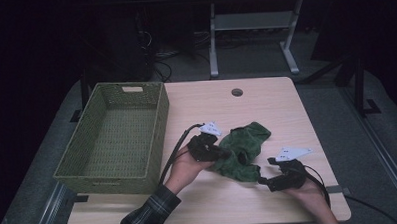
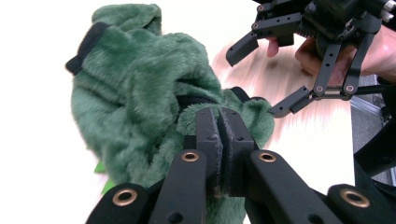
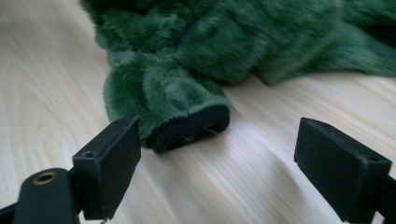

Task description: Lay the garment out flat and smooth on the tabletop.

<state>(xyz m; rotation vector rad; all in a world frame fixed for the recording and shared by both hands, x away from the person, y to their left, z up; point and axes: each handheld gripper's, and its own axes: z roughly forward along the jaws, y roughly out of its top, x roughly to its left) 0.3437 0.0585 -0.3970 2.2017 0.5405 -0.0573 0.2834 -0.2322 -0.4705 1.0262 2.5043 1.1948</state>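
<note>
A green fleece garment (image 1: pixel 243 143) lies crumpled on the wooden table (image 1: pixel 276 109), right of centre. My left gripper (image 1: pixel 222 153) is shut on a fold at the garment's left edge; in the left gripper view the jaws (image 2: pixel 218 119) pinch the fleece (image 2: pixel 140 93) between them. My right gripper (image 1: pixel 263 181) stands open at the garment's near right corner. In the right gripper view its jaws (image 3: pixel 219 161) are spread wide, just short of a black-trimmed cuff (image 3: pixel 191 127) that rests on the table, and they touch nothing. The left gripper view also shows that open right gripper (image 2: pixel 261 79).
A green woven basket (image 1: pixel 111 181) stands at the table's left edge, with nothing visible inside. A round cable hole (image 1: pixel 237 92) sits near the far edge. Beyond the table stands the white leg frame of another desk (image 1: pixel 213 41). The surroundings are dark.
</note>
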